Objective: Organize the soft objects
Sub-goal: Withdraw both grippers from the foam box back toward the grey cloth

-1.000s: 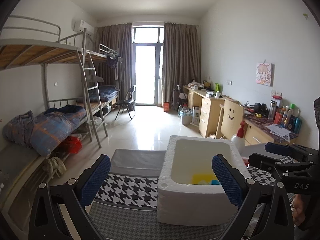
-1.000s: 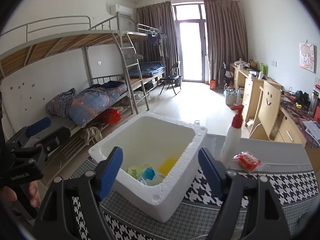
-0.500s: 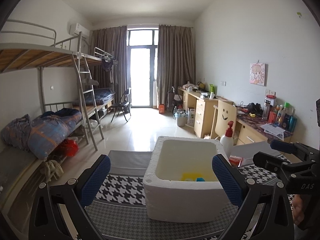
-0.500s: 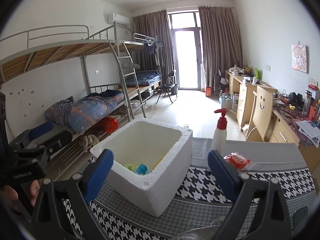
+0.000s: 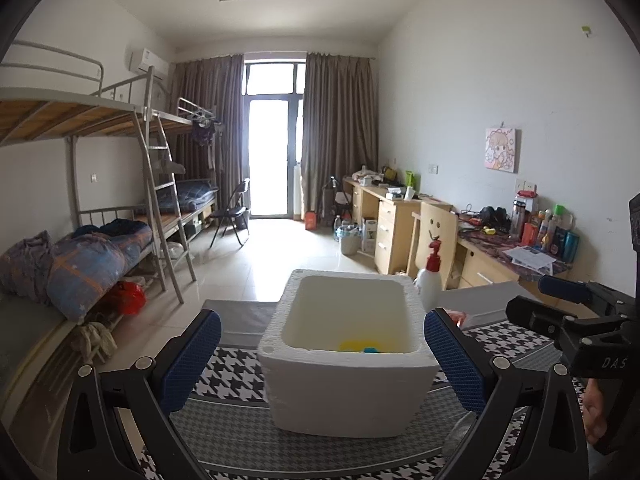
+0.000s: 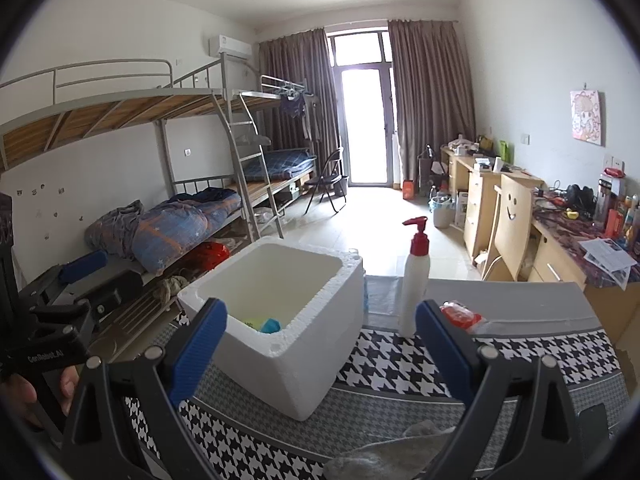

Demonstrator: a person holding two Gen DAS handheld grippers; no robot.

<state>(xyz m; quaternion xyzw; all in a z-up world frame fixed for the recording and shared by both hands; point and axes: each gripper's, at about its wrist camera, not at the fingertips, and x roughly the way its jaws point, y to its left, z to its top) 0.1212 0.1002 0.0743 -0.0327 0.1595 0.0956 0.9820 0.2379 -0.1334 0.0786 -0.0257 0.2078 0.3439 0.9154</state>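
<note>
We note the white foam box point(image 5: 344, 356) on the checked tablecloth point(image 6: 460, 364), yellow and blue soft items point(image 5: 362, 346) lying inside. Left gripper point(image 5: 322, 364) and right gripper point(image 6: 320, 356) both stand with jaws wide apart, holding and touching nothing.

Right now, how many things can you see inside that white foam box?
3 that I can see in the white foam box, all near its bottom: a yellow thing, a blue thing beside it, and a greenish scrap. The near wall may hide more.
</note>
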